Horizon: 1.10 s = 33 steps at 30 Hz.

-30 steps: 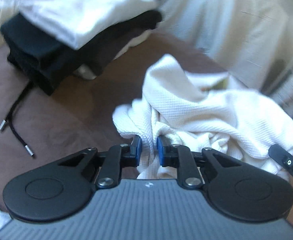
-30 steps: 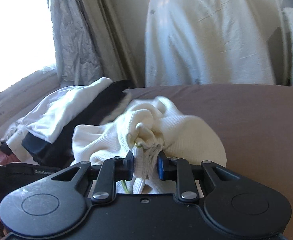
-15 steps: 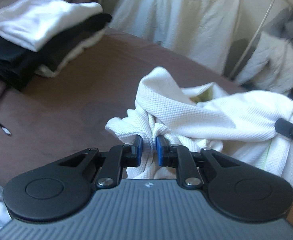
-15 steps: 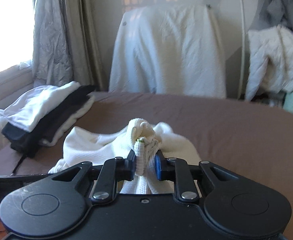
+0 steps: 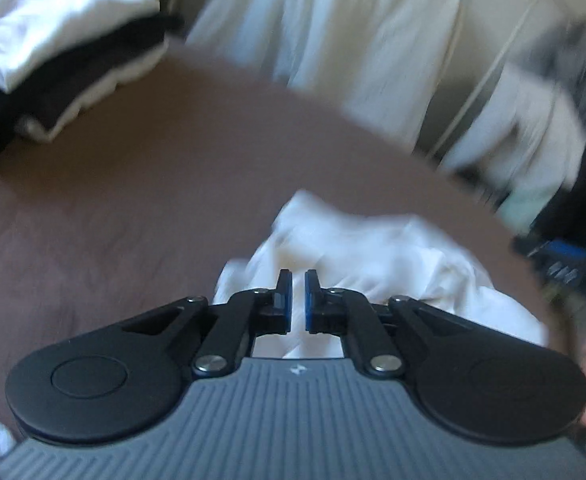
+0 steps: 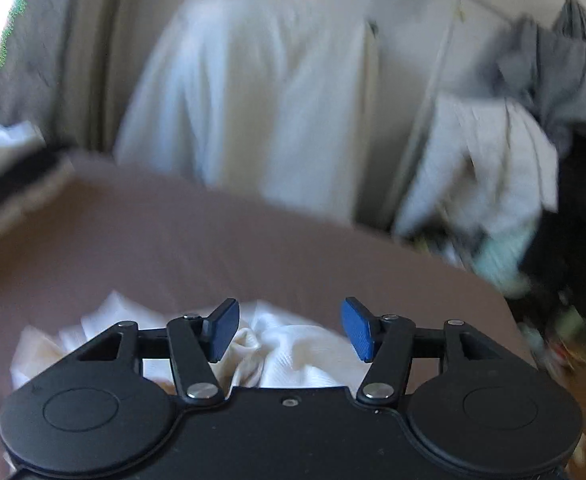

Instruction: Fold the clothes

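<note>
Right hand-held gripper (image 6: 289, 328) gapes wide and empty just above the crumpled white garment (image 6: 293, 352), while the left hand-held gripper (image 5: 296, 306), nearly closed, pinches its near edge.

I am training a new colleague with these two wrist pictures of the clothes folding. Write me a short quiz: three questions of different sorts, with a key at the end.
1. True or false: the right gripper has its jaws spread wide and holds nothing, with the white garment lying below it.
2. Multiple choice: what colour is the surface on which the garment lies? A) brown B) green C) blue
3. Fill in the missing word: in the left wrist view, the top item of the folded pile at the far left is ____, and dark items lie under it.

Key: 1. true. 2. A. 3. white.
</note>
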Tool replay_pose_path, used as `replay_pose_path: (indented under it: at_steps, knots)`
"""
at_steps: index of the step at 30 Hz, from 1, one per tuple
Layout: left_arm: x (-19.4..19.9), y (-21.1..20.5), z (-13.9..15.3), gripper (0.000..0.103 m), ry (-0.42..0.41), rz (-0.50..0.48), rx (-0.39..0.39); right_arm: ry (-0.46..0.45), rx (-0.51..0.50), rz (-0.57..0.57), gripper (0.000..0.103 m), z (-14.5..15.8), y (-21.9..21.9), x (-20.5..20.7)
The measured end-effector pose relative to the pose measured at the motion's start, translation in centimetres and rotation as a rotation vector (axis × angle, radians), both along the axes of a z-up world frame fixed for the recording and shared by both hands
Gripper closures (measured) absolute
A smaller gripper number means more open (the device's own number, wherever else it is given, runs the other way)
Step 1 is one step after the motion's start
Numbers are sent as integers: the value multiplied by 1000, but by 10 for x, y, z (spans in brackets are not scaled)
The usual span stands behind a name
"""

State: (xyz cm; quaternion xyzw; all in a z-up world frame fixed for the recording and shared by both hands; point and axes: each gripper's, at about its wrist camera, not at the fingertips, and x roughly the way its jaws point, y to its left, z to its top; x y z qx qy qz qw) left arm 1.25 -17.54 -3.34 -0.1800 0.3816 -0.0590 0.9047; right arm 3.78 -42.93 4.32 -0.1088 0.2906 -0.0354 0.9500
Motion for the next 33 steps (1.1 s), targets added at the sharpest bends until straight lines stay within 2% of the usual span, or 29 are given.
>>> replay_pose_path:
  at_steps: [5,9,14,18,22,25,26,29,33]
  knots:
    - [0,-14,-40,75,99,-18,87,98,115,16,40,-43,-9,-36]
    - [-5,-15,-51,62,117,-30,132,172,263,14,39,-64,-20,-66]
    - [-12,-14,-50,57,110,-33,135,224,455,-54,39,-88,-38,-82]
    - [-15,-11,-48,56,107,-33,136,232,532,-75,38,-92,-41,-83]
    - [-18,-7,-34,56,138,-58,117,193,463,-57,38,-73,-40,-87]
    - [-19,-12,-17,52,121,-54,183,138,293,38,38,-47,-33,-98]
    - [-19,-14,-12,52,114,-51,208,120,267,65,38,-38,-38,-102]
    - [-21,-24,4,52,95,-43,241,82,272,116,38,-11,-68,-109]
    - [-26,-40,15,49,74,-39,234,48,284,175,38,20,-108,-116]
